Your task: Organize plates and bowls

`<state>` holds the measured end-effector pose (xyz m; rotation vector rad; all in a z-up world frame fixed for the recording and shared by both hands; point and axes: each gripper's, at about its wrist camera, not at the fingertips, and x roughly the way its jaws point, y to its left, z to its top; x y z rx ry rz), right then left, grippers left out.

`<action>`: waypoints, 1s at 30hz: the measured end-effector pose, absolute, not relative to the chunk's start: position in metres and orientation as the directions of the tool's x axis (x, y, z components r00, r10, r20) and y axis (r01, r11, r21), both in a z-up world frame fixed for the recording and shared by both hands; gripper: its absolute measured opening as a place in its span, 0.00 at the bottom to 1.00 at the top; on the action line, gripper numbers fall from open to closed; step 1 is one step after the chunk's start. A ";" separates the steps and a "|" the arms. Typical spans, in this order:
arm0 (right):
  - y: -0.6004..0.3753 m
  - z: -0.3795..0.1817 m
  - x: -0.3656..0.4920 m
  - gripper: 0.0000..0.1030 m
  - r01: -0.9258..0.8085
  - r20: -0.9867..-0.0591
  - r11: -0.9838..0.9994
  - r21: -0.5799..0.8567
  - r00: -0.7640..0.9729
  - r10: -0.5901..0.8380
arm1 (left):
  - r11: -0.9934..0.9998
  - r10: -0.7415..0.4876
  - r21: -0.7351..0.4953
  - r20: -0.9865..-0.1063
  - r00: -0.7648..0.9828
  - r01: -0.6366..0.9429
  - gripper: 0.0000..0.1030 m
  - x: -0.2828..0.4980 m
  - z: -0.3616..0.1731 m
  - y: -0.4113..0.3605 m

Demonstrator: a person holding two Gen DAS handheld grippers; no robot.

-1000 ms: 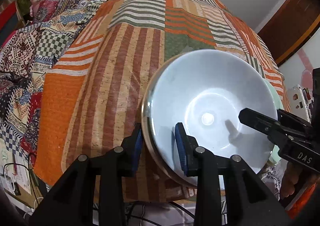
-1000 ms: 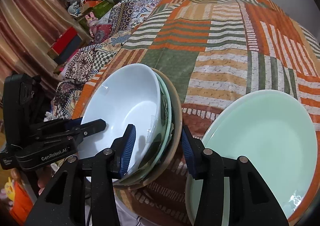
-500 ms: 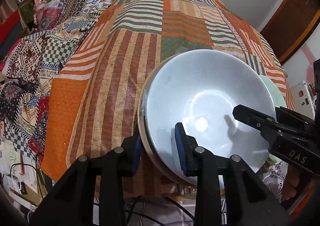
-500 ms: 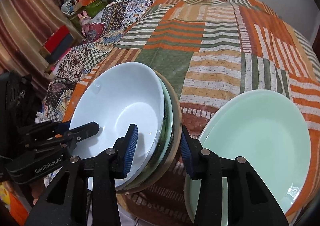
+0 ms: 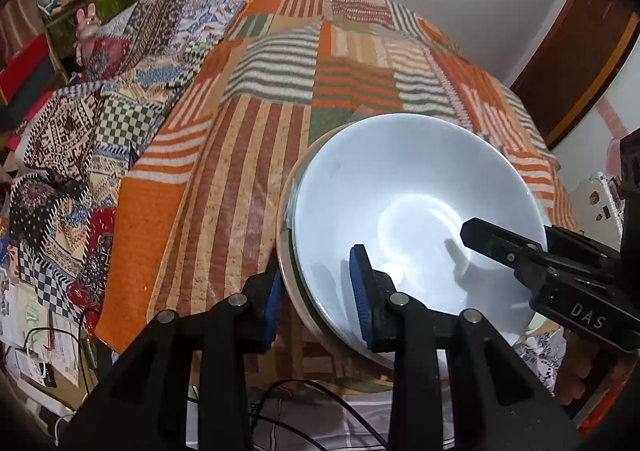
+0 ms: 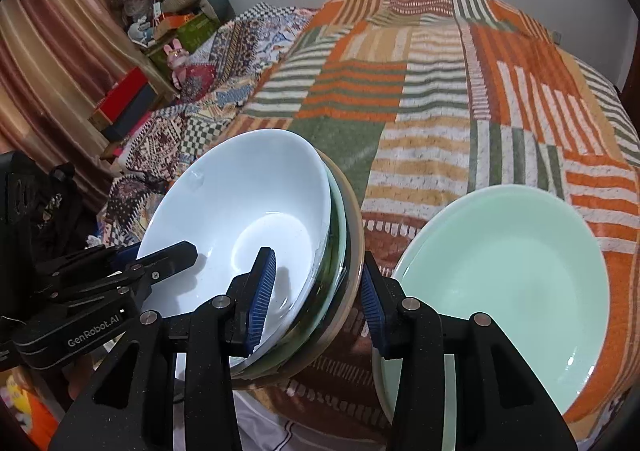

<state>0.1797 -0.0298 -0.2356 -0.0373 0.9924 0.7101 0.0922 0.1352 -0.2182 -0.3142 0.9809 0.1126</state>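
Left hand-held gripper point(image 5: 318, 289): clenched on the near-left rim of the bowl stack point(image 5: 400, 227). One blue pad sits inside the white bowl, the other outside against the tan rim beneath it. You hold the whole rim edge, not the top bowl alone.

Right hand-held gripper point(image 6: 318, 291): grasping the same bowl stack point(image 6: 256, 235) on its opposite rim. Inner pad in the white bowl, outer pad on the tan outer rim; green and glass-like rims show sandwiched between. From each camera the other gripper reaches in across the white bowl.

So the stack lies between your two hands, tilted, its open face turned toward you and slightly up. It looks clear of the patchwork cloth point(image 5: 248, 179) on the surface, though the underside is hidden, so I cannot tell for certain.

Outward from the right gripper: the pale green plate point(image 6: 508, 283) lies just beside its outer finger, to the right, flat on the cloth. It looks like more than one plate; a second rim shows at its near edge.

Judgement: the coming move turns on that right-hand neighbour. The right hand is the nearer one to the plate, the left is well apart from it. Watch the outer right finger against the plate rim.
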 end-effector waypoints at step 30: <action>-0.151 -0.171 0.164 0.37 -0.458 -0.632 0.835 0.305 0.558 0.537 | 0.989 -0.095 -0.145 -0.746 0.659 -0.022 0.31 0.100 -0.135 0.012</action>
